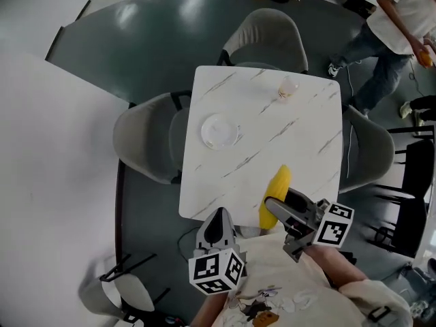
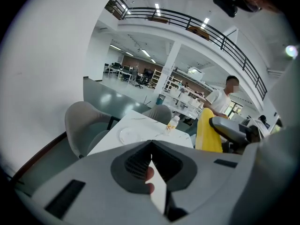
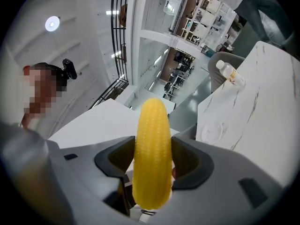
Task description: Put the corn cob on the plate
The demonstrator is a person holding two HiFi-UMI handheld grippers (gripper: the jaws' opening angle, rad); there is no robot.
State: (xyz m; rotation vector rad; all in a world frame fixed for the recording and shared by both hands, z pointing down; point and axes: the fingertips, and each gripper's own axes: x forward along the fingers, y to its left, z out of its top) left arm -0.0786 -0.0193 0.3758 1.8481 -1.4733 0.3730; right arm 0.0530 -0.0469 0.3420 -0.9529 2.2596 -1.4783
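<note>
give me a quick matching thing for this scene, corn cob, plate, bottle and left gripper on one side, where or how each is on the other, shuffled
Things:
1. corn cob
2. plate
3. bottle
4. left gripper

Place or state:
a. jaws together, nothing held
b. on the table, near its far edge
c. clamped in the right gripper
d. empty, on the table's left part in the head view

Pairs: 1-c, 2-d, 3-b, 4-a
</note>
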